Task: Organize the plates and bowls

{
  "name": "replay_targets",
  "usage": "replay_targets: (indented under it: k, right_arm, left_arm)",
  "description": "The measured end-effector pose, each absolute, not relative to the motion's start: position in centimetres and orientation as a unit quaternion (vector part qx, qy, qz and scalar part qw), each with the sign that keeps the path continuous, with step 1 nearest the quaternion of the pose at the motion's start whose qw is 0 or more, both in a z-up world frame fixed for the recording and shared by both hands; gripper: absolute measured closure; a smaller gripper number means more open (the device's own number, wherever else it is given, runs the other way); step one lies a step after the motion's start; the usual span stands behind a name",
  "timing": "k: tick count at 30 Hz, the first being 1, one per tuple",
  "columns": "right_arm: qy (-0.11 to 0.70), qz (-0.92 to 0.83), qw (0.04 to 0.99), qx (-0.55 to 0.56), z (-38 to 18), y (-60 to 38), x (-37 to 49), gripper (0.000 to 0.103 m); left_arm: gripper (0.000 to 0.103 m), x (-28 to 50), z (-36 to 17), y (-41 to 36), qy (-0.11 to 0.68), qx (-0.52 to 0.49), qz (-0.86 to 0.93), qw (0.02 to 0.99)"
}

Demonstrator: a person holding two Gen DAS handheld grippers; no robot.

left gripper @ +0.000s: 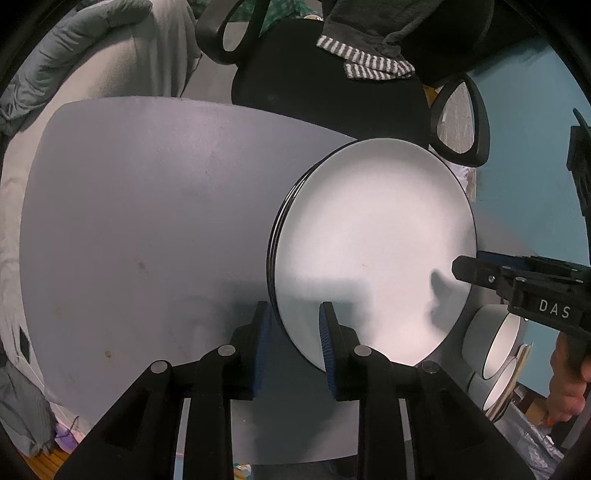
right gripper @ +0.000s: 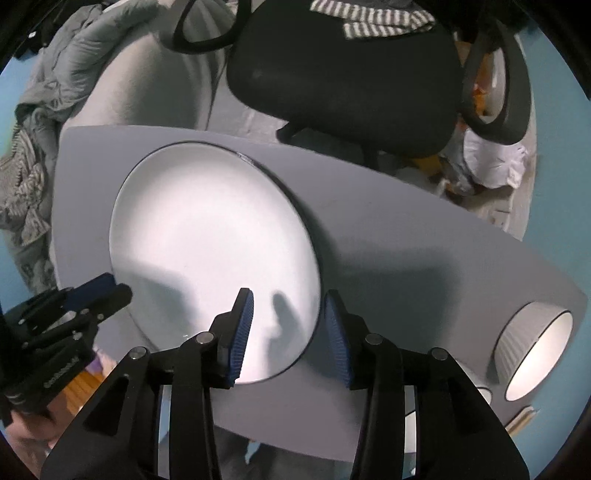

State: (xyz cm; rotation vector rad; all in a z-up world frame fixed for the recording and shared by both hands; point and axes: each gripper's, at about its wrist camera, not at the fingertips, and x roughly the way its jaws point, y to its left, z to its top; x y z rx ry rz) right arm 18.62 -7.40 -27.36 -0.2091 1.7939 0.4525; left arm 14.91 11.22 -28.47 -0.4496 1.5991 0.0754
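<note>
Blue ribbed pads (left gripper: 264, 343) of the left gripper (left gripper: 295, 343) stand apart, so its jaws are released, and the near left edge of the stack of plates (left gripper: 373, 254) sits between them without clear contact. From this view the stack shows several dark rims at its left side, and it lies on the grey desk (left gripper: 147, 221), ahead and to the right of the left jaws. At the right side, the right gripper (left gripper: 465, 267) reaches over the rim of the top plate; from here I cannot tell how its jaws stand. Its own camera shows the right gripper (right gripper: 288, 332) with jaws released as well, one pad (right gripper: 242, 332) above the white plate surface and the other just outside the rim, and the stack (right gripper: 210, 229) ahead and to the left. Right of these jaws, a white ribbed bowl (right gripper: 532, 354) with a dark rim stands near the desk edge, well apart from the plates. Beyond the desk, a black office chair (right gripper: 343, 81) carries a striped cloth (right gripper: 373, 22).
</note>
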Motion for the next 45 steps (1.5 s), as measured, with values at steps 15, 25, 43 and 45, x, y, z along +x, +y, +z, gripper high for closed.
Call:
replay_targets:
  k: [15,25,43,45]
  right_arm:
    - [0.694,0.197,0.673,-0.163,-21.4,-7.6,16.1,0.049]
    - [0.653,0.186,0.716,-0.161,-17.0,-10.0,14.3,0.045]
    - [0.609,0.163,0.772,-0.087,-10.6,-16.2,10.6,0.034]
    - [0.606,0.162,0.775,-0.077,-10.3,-16.8,10.3,0.034]
  left_arm:
    - [0.042,12.8,-21.4,8.9,0.654,-0.134,0.044,0.743]
    - [0.037,10.7,-18.1,7.1,0.625,-0.13,0.039,0.769]
    - [0.025,7.5,-12.5,3.8,0.579,-0.134,0.01,0.804]
    - [0.025,7.4,-12.3,3.2,0.578,-0.139,0.001,0.804]
